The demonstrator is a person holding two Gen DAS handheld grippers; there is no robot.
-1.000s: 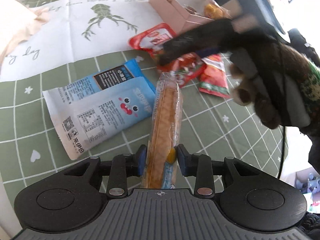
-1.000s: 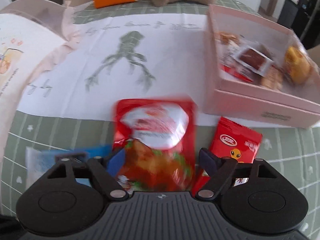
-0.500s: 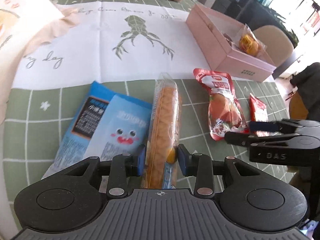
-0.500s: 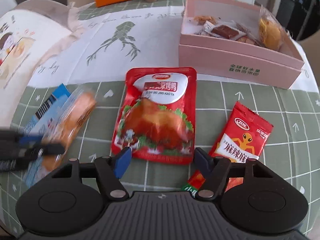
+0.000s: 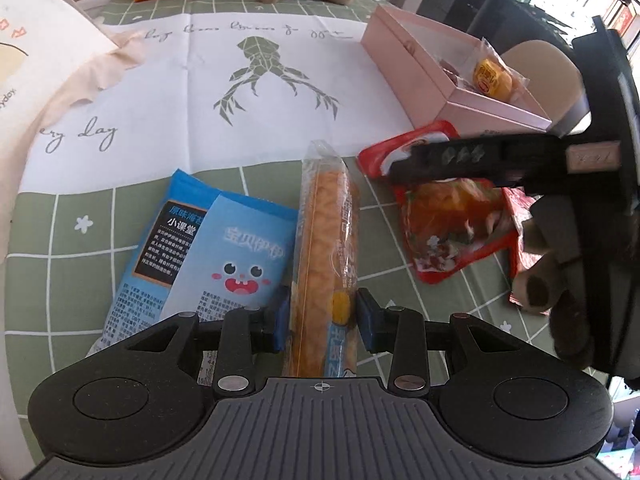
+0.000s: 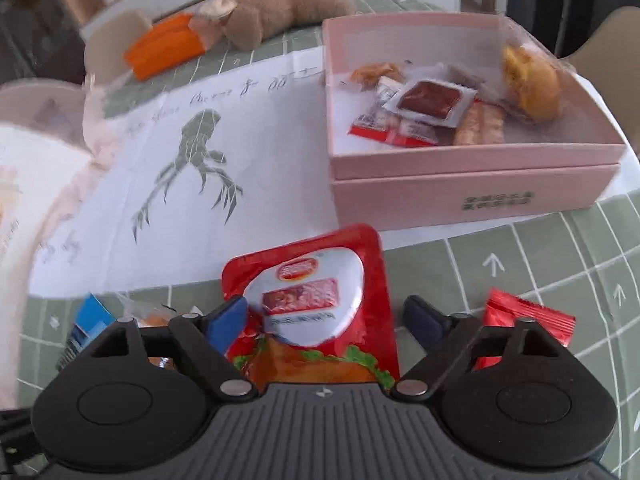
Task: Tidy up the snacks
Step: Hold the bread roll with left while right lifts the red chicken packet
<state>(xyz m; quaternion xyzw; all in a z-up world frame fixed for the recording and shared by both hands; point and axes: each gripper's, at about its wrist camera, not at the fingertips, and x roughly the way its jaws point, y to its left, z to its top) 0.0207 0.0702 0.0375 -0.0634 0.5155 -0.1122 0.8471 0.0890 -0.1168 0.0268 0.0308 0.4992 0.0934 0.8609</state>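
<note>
The left gripper (image 5: 323,322) clamps the long bread stick (image 5: 326,252); the right gripper (image 6: 324,322), jaws just widened, straddles the red pouch (image 6: 316,304) before the pink box (image 6: 472,184) (seemingly untouched), so closing may only crumple foil.

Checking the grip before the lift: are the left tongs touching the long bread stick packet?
Touching. The left wrist view shows the left tongs closed on the bread stick packet, both blue pads pressed against its wrapper with no gap.
</note>
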